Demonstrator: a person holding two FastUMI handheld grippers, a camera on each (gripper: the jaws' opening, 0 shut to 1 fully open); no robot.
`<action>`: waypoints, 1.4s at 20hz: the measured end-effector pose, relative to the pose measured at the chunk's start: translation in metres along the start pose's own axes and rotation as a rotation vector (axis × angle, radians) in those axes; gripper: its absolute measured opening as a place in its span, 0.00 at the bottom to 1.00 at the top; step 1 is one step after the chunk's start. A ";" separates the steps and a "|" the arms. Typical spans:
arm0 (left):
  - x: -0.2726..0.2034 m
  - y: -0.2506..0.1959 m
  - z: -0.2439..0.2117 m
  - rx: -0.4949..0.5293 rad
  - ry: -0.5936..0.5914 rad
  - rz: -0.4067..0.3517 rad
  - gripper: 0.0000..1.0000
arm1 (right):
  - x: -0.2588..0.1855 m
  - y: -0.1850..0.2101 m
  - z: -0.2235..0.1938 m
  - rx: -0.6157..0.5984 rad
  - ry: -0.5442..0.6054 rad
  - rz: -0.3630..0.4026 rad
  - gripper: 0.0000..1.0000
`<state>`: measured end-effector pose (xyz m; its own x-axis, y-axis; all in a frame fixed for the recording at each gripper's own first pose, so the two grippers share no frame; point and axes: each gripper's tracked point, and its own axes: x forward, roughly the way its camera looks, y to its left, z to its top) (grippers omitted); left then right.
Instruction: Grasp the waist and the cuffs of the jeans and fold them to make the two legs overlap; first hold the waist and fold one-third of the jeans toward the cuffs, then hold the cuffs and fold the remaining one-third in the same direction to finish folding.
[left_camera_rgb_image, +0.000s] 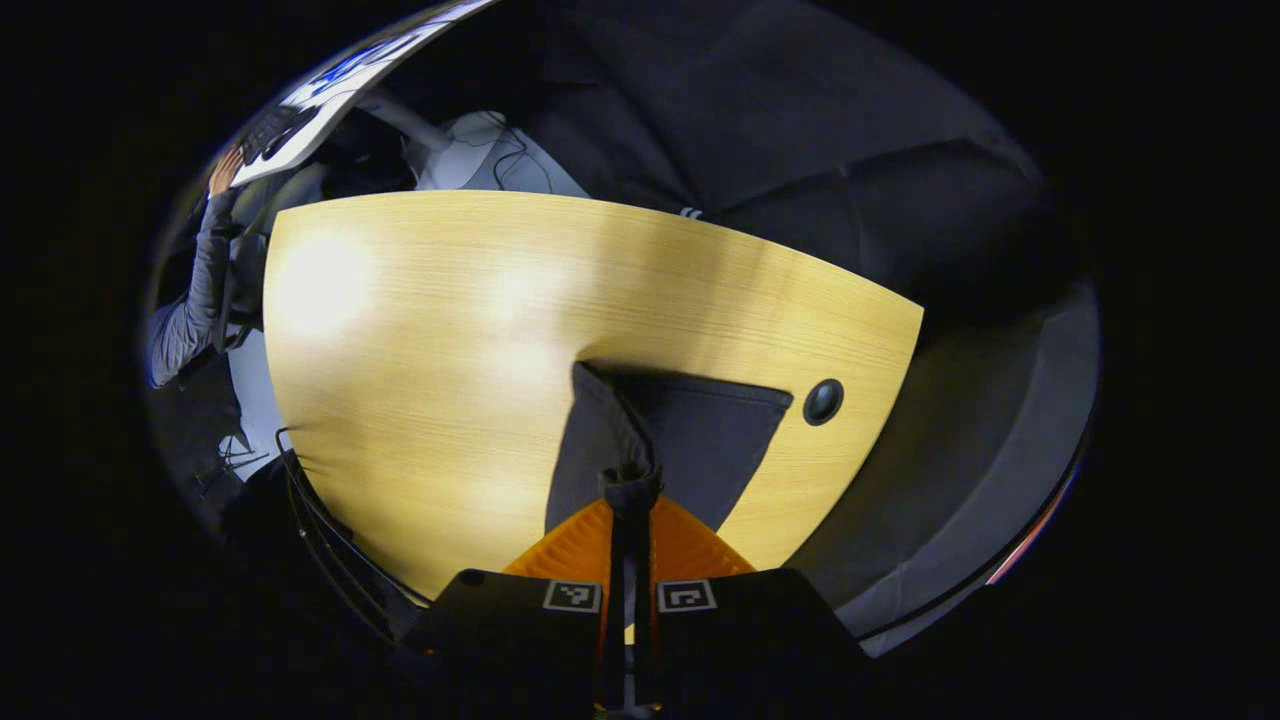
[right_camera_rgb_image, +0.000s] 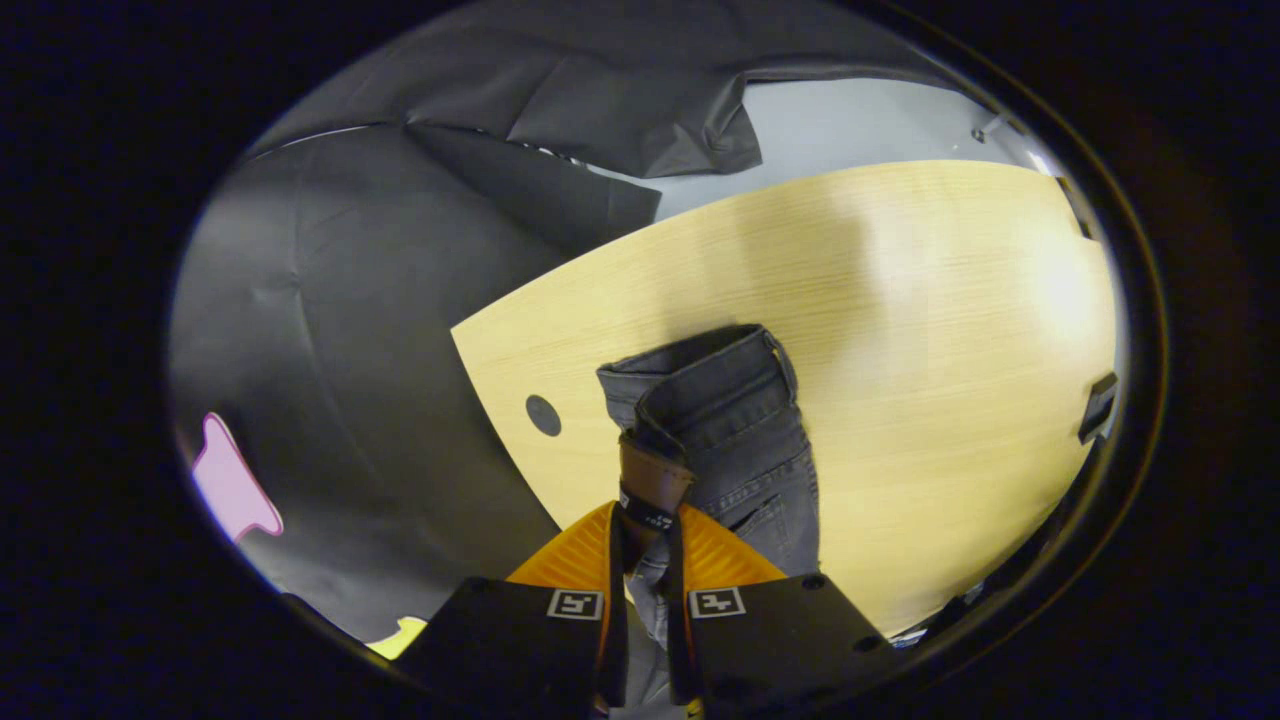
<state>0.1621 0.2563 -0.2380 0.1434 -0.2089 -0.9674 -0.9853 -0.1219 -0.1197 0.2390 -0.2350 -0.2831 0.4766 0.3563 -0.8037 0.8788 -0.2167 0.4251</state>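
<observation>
Over the wooden table (left_camera_rgb_image: 420, 330) now, and in the left gripper view the left gripper (left_camera_rgb_image: 630, 520) is clamped tight on a bunched fold of the jeans (left_camera_rgb_image: 690, 440), both fingers pressed together on the dark cloth with barely a sliver between them. The fabric rises from the table up into the grip as a narrow ridge, while the flat part of the jeans lies on the table just beyond the fingers, near the table's right edge. A round dark hole (left_camera_rgb_image: 823, 401) in the table sits just beside the cloth's far right corner. Past the table's far left corner, a person's sleeve (left_camera_rgb_image: 195, 300) reaches up, hand (left_camera_rgb_image: 224, 172) raised against a tilted board.

Switch to the right gripper view: the right gripper (right_camera_rgb_image: 648, 545) is pinched shut on the waist (right_camera_rgb_image: 655, 475) of the jeans (right_camera_rgb_image: 745, 430), right where a brown patch sits on the waistband, and both fingers squeeze it. The waistband curls over into a rolled hump on the table (right_camera_rgb_image: 950, 330), stitched pocket seams showing on the grey denim below it. The garment lies close to the table's left edge here, with a round dark hole (right_camera_rgb_image: 543, 415) just to the cloth's left. Black cloth hangs beyond the table's far edge
</observation>
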 end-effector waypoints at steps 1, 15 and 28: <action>0.011 -0.007 -0.002 0.011 -0.009 0.016 0.06 | 0.007 0.003 0.002 0.012 -0.004 -0.002 0.17; 0.074 -0.039 0.018 0.206 -0.025 0.306 0.33 | 0.067 0.000 0.018 0.044 -0.059 -0.031 0.18; -0.017 -0.070 -0.008 0.490 -0.127 -0.026 0.98 | 0.022 0.030 -0.026 -0.291 -0.082 0.093 0.91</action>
<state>0.2289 0.2606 -0.2114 0.1858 -0.0885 -0.9786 -0.9137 0.3508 -0.2052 0.2764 -0.2099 -0.2777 0.5625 0.2696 -0.7816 0.8067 0.0282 0.5903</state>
